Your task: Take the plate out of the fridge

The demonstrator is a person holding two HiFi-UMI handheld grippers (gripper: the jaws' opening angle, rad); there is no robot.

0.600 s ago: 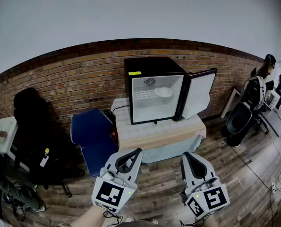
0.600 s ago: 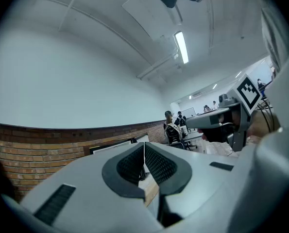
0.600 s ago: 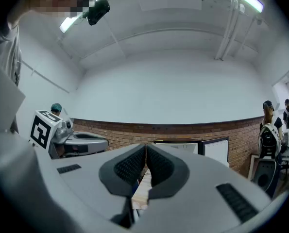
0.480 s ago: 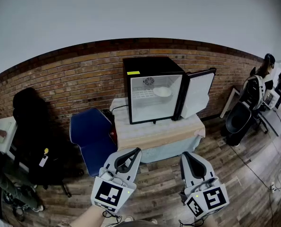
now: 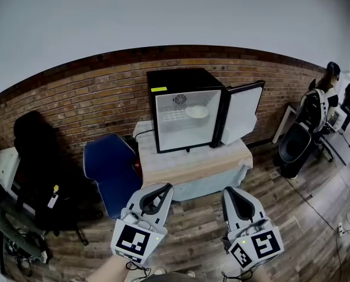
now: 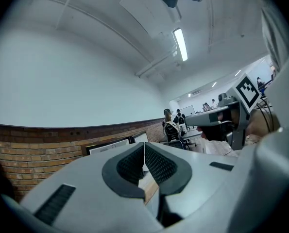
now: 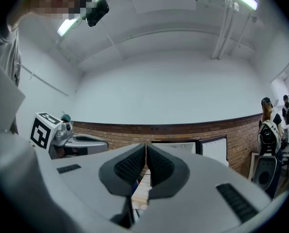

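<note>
A black mini fridge stands on a cloth-covered table against the brick wall, its door swung open to the right. A white plate lies on the wire shelf inside. My left gripper and right gripper hang side by side low in the head view, well short of the table. Both are shut with nothing between the jaws. In the left gripper view the left gripper has its tips touching; in the right gripper view the right gripper likewise.
A blue chair stands left of the table, a black chair with a bag farther left. Office chairs and seated people are at the right. Wooden floor lies between me and the table.
The fridge and table have drifted slightly left and up in the head view. Both grippers keep the same place and stay shut.
</note>
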